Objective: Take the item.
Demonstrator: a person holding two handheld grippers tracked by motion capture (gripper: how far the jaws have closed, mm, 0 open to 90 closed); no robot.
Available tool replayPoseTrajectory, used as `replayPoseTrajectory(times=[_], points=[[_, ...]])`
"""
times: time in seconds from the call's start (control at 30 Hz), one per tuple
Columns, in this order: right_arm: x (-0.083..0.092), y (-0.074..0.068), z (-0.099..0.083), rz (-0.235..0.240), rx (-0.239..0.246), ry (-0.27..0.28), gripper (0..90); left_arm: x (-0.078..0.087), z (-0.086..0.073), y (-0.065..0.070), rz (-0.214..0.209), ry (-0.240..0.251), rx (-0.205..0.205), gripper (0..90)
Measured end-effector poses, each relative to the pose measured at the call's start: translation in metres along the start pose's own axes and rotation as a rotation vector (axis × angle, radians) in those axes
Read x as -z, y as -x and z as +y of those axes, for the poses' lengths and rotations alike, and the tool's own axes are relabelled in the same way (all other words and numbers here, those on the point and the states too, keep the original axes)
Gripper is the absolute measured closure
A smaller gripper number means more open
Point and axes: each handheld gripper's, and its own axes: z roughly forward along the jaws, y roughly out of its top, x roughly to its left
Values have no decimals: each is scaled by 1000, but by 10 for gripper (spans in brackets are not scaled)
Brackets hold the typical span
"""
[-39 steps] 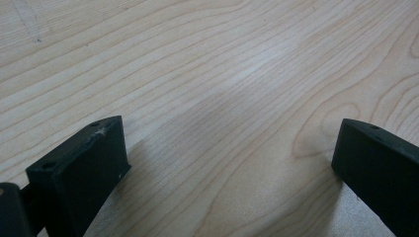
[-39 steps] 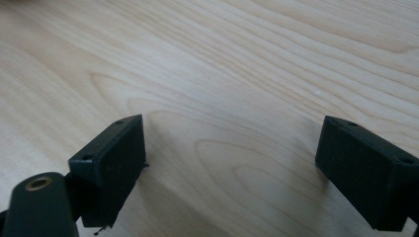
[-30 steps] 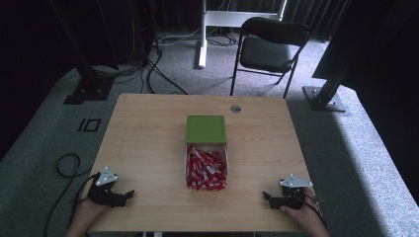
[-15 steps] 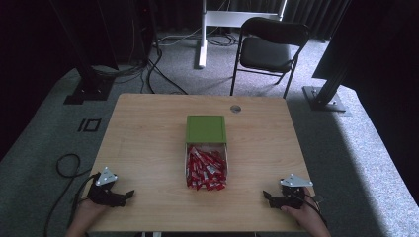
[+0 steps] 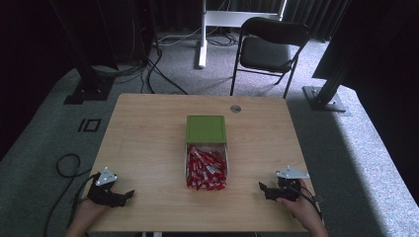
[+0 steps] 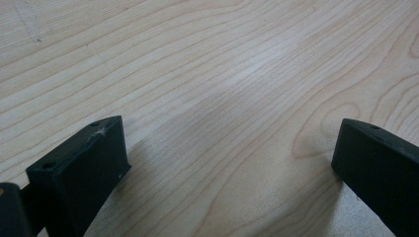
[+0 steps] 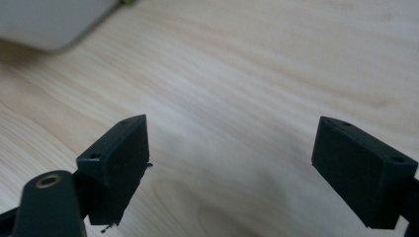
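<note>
A clear box (image 5: 188, 163) full of several red packets (image 5: 206, 168) sits in the middle of the wooden table (image 5: 143, 138), its green lid (image 5: 205, 129) lying at its far end. My left gripper (image 5: 129, 193) rests at the near left corner, held by a hand, jaws wide apart over bare wood (image 6: 222, 98). At the near right my right gripper (image 5: 261, 186) is also open, nothing between its jaws. In the right gripper view a blurred pale box wall (image 7: 54, 22) shows at the top left.
A small round grommet (image 5: 235, 108) is set in the table's far edge. Beyond the table stand a black folding chair (image 5: 271, 47), a white stand post (image 5: 202, 29) and black frame legs (image 5: 89, 74). Cables trail over the grey carpet on the left (image 5: 64, 165).
</note>
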Motion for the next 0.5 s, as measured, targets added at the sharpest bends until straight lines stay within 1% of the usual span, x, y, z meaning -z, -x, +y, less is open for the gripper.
replayPoseTrajectory(times=[0.1,0.2,0.3,0.37,0.43,0.5], points=[[5,-3,9,8,4,20,142,0,0,0,0,0,0,15],[10,-6,19,27,2,47,142,0,0,0,0,0,0,15],[14,-9,28,27,7,62,142,0,0,0,0,0,0,15],[16,-11,34,35,8,74,142,0,0,0,0,0,0,14],[17,-12,37,38,10,81,143,0,0,0,0,-2,-2,15],[18,-14,44,38,15,91,143,0,0,0,0,0,0,15]])
